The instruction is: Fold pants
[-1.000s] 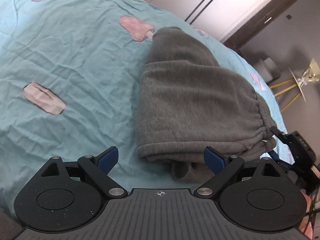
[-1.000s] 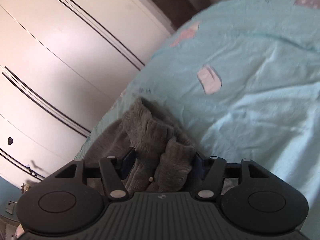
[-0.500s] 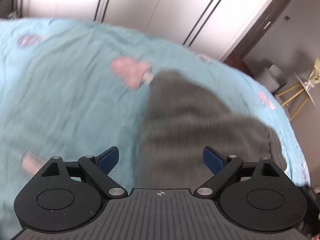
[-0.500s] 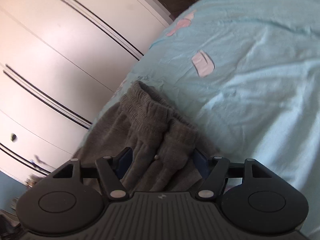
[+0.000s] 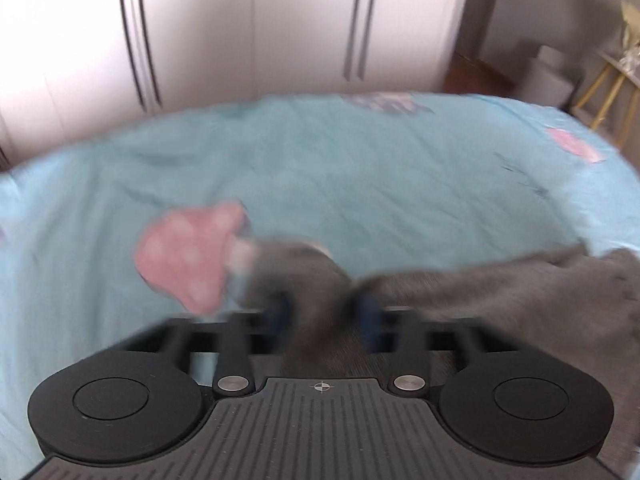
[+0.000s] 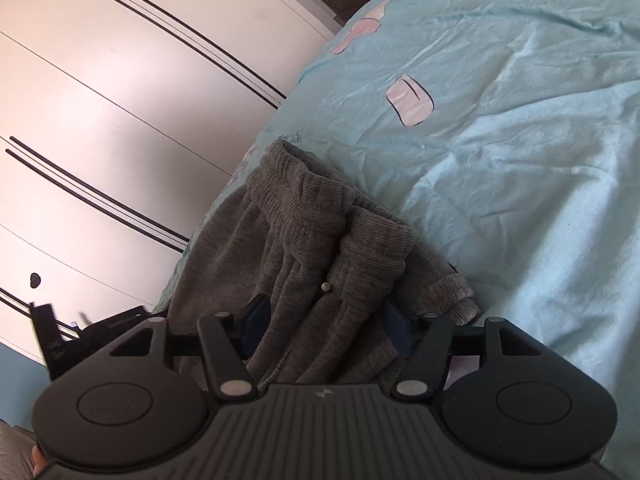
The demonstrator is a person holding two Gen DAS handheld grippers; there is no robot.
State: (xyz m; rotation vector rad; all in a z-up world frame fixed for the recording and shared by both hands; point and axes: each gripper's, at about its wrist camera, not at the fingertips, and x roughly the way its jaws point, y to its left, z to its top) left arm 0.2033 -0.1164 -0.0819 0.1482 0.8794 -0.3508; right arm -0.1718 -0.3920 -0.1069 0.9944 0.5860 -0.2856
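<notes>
The grey pants (image 6: 304, 216) lie bunched near the edge of a light blue bed sheet (image 6: 520, 160). My right gripper (image 6: 326, 320) has the ribbed waistband bundled between its blue pads; its jaws are closing a little on it. In the blurred left wrist view my left gripper (image 5: 324, 312) is closing, its blue pads drawn close with a fold of the pants (image 5: 520, 292) pinched between them. The rest of the grey cloth trails off to the right over the sheet (image 5: 360, 180).
A pink mushroom print (image 5: 188, 256) sits on the sheet just left of the left gripper. White wardrobe doors (image 5: 240, 20) stand behind the bed. A white bin (image 5: 548, 76) and a gold-legged stand (image 5: 608, 80) are at the far right.
My left gripper swept along the pants toward their far end and went from wide open to pinched on the cloth. The right gripper stayed put on the waistband.
</notes>
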